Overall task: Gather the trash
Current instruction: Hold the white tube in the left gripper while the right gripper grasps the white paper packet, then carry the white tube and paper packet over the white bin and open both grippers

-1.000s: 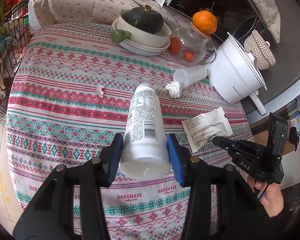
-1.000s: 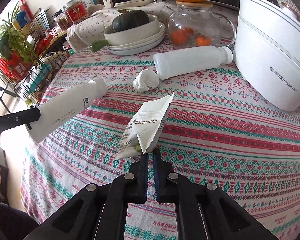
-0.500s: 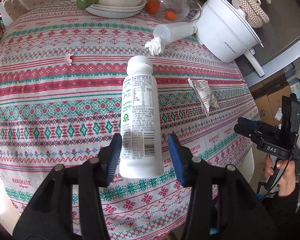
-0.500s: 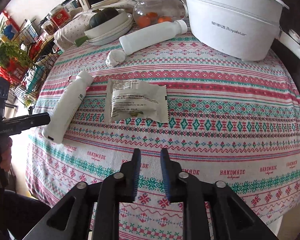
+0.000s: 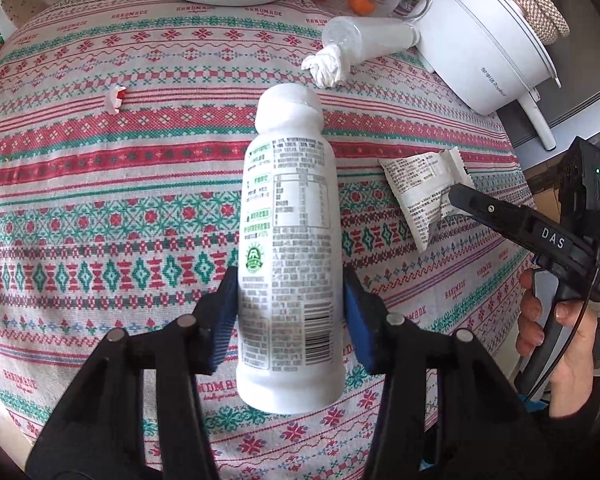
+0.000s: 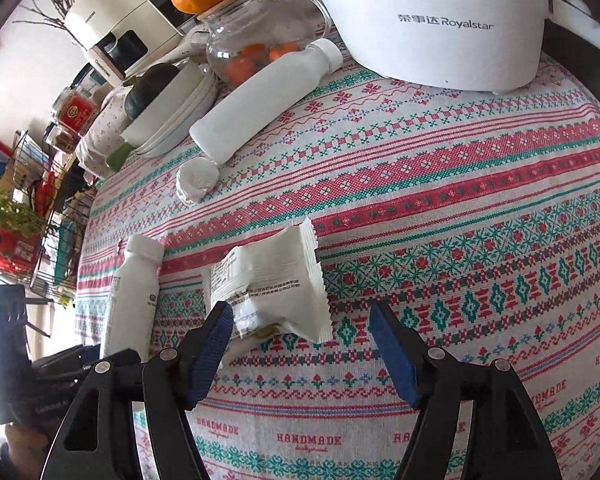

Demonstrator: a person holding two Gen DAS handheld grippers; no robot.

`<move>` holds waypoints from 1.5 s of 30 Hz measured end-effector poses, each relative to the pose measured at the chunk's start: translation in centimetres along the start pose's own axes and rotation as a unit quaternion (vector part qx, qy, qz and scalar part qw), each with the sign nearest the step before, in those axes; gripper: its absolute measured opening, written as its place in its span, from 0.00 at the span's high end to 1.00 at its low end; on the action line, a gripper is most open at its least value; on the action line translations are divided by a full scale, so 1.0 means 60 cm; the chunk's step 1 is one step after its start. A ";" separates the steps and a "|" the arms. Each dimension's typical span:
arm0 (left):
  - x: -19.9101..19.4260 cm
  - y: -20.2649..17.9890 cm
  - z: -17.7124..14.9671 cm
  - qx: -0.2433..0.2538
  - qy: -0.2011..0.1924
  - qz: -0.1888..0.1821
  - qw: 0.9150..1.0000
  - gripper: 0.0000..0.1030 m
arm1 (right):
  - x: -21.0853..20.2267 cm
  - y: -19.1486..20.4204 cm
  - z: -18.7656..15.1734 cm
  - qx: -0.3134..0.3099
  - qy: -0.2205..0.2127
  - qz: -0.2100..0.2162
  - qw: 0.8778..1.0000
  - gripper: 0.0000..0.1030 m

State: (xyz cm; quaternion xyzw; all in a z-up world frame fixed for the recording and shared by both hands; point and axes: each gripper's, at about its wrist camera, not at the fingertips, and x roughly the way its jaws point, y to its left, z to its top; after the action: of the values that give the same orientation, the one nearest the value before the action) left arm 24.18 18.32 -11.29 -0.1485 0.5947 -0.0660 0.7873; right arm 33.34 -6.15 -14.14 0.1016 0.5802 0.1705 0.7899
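Observation:
A white labelled bottle [image 5: 288,216] lies on the patterned tablecloth [image 5: 100,200], cap pointing away. My left gripper [image 5: 290,312] straddles its lower body; the jaws are closing and both blue pads [image 5: 224,320] touch its sides. A white snack wrapper [image 6: 276,280] lies flat on the cloth. My right gripper [image 6: 300,316] hovers over its near edge, jaws opening wide, pads clear of it. The left wrist view shows the same wrapper [image 5: 420,184] under the right gripper [image 5: 460,198]. A plain white bottle [image 6: 260,96], a crumpled tissue [image 6: 196,178] and a small red-white scrap [image 5: 114,98] lie farther off.
A white electric cooker [image 6: 440,20] stands at the far right edge. A glass teapot with oranges [image 6: 256,44] and stacked plates holding a green squash [image 6: 168,108] sit at the back. A wire rack [image 6: 20,200] stands beyond the table's left side.
The left gripper lowered the bottle onto the cloth, opened, and has come back against it. The right gripper let go of the wrapper, which now lies flat, and spread wide.

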 end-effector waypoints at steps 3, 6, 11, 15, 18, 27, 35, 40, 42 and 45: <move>0.002 -0.003 0.004 -0.003 0.000 -0.002 1.000 0.51 | 0.007 0.002 0.002 0.014 -0.021 0.009 1.000 0.46; -0.001 -0.006 0.004 -0.005 -0.004 0.000 1.000 0.51 | 0.015 0.003 0.003 0.022 -0.018 0.040 0.999 0.71; -0.038 -0.010 0.000 -0.004 -0.036 -0.012 0.999 0.51 | -0.020 0.009 0.000 0.000 -0.038 0.052 0.998 0.86; -0.070 -0.035 -0.008 0.004 -0.062 -0.036 0.997 0.51 | -0.075 0.004 -0.009 -0.021 -0.051 0.033 0.998 0.86; -0.081 -0.064 -0.018 0.019 -0.071 -0.050 0.996 0.51 | -0.125 -0.006 -0.021 -0.033 -0.068 0.024 0.997 0.86; -0.090 -0.172 -0.049 0.073 -0.072 -0.091 0.991 0.51 | -0.274 -0.078 -0.107 -0.027 -0.092 -0.022 0.995 0.86; -0.089 -0.292 -0.095 0.154 -0.064 -0.128 0.978 0.51 | -0.376 -0.166 -0.191 0.017 -0.113 -0.048 0.992 0.86; -0.065 -0.377 -0.135 0.222 -0.039 -0.145 0.963 0.51 | -0.422 -0.245 -0.244 0.053 -0.122 -0.088 0.987 0.86; -0.051 -0.409 -0.154 0.245 -0.024 -0.151 0.957 0.51 | -0.429 -0.279 -0.264 0.071 -0.115 -0.105 0.985 0.86; -0.025 -0.453 -0.184 0.274 0.003 -0.157 0.949 0.51 | -0.428 -0.326 -0.294 0.094 -0.096 -0.122 0.983 0.86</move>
State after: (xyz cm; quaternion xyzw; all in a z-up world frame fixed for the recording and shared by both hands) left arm 15.19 -8.68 -4.15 -0.0183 0.5250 -0.3494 0.7758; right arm 12.63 -34.75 -3.88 0.1202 0.5228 0.0069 0.8439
